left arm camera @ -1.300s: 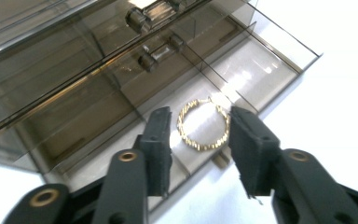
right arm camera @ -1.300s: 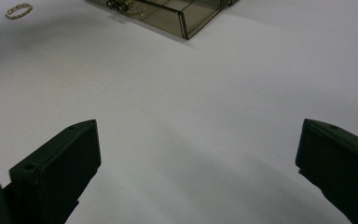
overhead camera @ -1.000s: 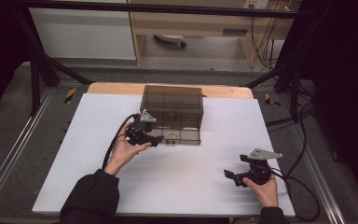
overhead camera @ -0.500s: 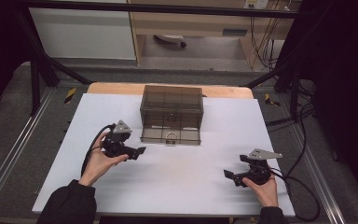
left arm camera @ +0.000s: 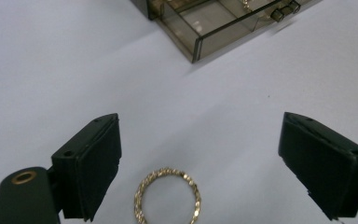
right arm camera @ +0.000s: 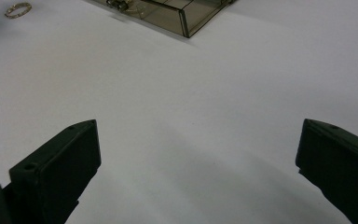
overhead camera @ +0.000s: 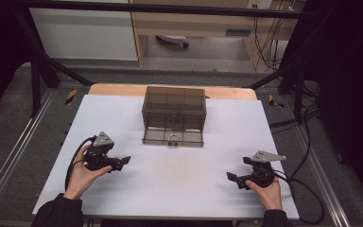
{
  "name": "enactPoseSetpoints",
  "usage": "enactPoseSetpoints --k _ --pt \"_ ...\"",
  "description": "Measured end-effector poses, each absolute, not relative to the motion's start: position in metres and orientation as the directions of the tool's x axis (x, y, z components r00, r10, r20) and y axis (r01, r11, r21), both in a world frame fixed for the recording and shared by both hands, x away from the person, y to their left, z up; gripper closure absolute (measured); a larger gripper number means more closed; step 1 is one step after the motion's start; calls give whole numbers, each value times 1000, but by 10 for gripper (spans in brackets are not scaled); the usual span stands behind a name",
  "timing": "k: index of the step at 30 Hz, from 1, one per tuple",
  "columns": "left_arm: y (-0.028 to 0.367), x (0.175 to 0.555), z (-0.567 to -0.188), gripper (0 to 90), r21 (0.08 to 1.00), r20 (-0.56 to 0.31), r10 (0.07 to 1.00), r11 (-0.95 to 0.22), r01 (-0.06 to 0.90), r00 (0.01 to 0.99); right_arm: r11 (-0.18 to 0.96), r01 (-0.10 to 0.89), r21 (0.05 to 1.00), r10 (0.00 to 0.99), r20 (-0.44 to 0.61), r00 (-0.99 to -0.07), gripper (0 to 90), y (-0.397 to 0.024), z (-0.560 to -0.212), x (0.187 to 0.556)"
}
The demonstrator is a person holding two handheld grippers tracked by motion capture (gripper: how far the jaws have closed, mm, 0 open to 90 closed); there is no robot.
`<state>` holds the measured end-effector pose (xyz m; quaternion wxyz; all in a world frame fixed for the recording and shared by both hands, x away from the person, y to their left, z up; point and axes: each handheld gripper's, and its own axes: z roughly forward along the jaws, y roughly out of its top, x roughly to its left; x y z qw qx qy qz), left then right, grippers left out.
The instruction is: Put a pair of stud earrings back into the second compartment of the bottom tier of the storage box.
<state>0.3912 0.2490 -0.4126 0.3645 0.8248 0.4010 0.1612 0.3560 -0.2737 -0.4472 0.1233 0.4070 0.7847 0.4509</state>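
A gold ring (left arm camera: 168,197) lies flat on the white table (overhead camera: 179,189), well apart from the smoky clear box (overhead camera: 174,115), between the spread jaws of the left gripper (left arm camera: 213,169), which have just been opening, while the right gripper (right arm camera: 198,172) rests spread too, with nothing between its 2 jaws.

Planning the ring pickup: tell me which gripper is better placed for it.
Left. The gold ring lies on the table between the open left gripper; the right gripper, also open, sits far across the table.
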Motion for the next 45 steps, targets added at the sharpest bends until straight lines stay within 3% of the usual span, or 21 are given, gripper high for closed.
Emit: enactPoseSetpoints --k 9,21,45 --pt "271 387 -423 328 726 5 815 -401 559 579 264 529 807 749 174 -640 6 -273 -448 356" --pt "280 391 -435 589 696 -17 828 -392 601 560 268 531 803 748 174 -641 6 -273 -448 356" --pt "278 395 -443 833 659 -2 833 -415 627 553 272 532 802 747 173 -642 6 -272 -449 356"
